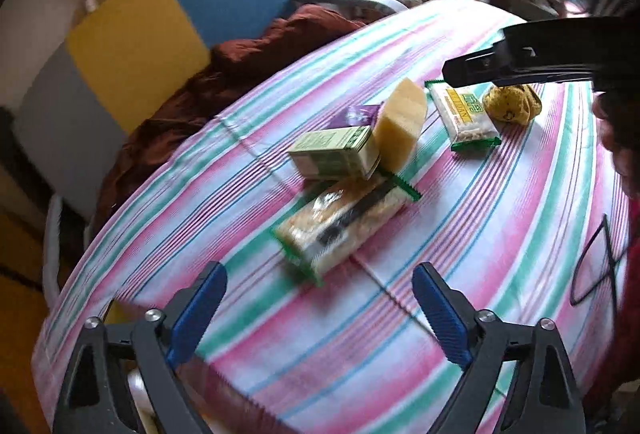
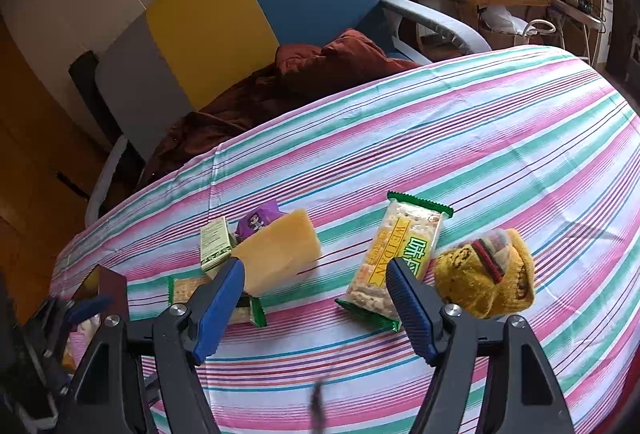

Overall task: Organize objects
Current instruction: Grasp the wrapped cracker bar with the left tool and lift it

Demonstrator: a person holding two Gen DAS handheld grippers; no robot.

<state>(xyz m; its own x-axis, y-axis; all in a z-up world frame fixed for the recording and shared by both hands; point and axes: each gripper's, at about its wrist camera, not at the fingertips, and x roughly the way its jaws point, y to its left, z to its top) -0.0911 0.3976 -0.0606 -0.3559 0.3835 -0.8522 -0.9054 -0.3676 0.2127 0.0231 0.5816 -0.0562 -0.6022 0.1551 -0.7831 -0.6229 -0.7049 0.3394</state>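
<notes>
The bench wears a cloth striped pink, green and white, and both claws hang above its near edge, pointing down and forward at a cluster of small goods.

The left claw stands released, its blue pads spread wide with nothing but cloth between them. Just ahead of it lies the largest item, a clear cracker packet with green crimped ends, angled away to the right. Beyond that packet, touching its far end, a pale green carton lies on its side, and a yellow sponge block leans tilted against the carton's right end. A small purple packet peeks out behind both. Farther off to the right lies a second cracker packet, and beside that a yellow knitted bundle, under the dark tip of the right claw.

The right claw is also released and grips nothing. The sponge block lies just ahead of its left pad; the second cracker packet, printed in yellow, lies just ahead of its right pad, partly covered by it. The knitted bundle sits to the right of that pad, outside the jaws. The green carton and purple packet lie ahead and left.
</notes>
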